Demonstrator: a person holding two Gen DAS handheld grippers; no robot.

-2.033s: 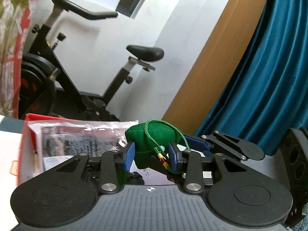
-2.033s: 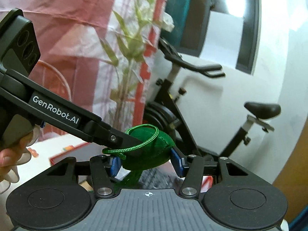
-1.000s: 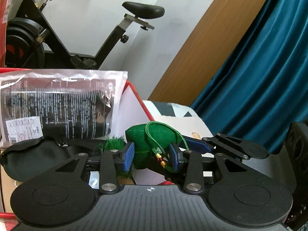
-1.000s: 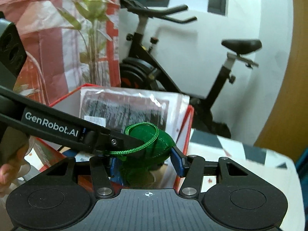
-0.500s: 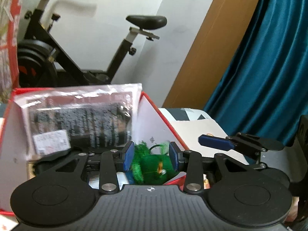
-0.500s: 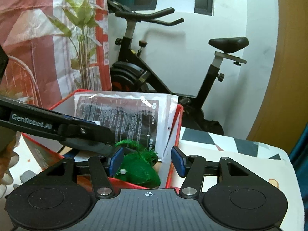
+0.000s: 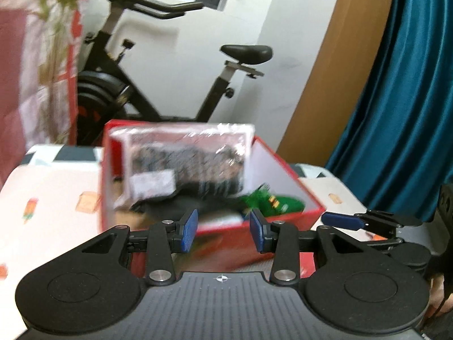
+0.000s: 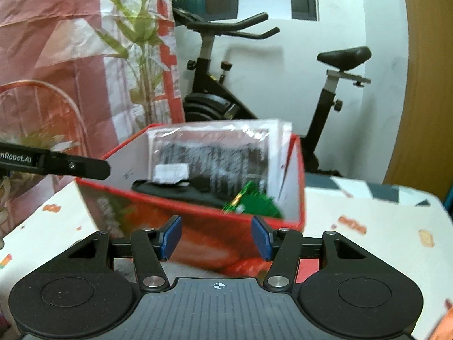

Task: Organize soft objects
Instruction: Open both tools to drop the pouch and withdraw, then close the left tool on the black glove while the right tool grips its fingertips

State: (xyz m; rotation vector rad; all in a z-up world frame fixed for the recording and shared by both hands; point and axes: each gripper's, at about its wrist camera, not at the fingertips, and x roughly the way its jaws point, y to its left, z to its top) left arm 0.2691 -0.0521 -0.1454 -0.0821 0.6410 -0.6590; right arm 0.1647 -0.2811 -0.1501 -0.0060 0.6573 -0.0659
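A green soft pouch with a cord [image 7: 271,202] lies inside the red box [image 7: 286,167], at its near right corner; it also shows in the right wrist view [image 8: 252,202] inside the same box [image 8: 297,175]. My left gripper [image 7: 223,231] is open and empty, held back from the box's near wall. My right gripper [image 8: 216,238] is open and empty, also in front of the box. The right gripper's fingers [image 7: 339,219] show at the right of the left view. The left gripper's arm [image 8: 70,165] shows at the left of the right view.
The box also holds a clear plastic package with black print [image 7: 187,164] and a dark soft item [image 8: 175,188]. It stands on a white patterned tablecloth [image 7: 51,198]. An exercise bike [image 8: 226,90] stands behind, with a teal curtain [image 7: 402,99] to the right.
Both grippers held the green pouch together, carried it over the box and let go. The pouch now lies in the box and both grippers have drawn back, open.
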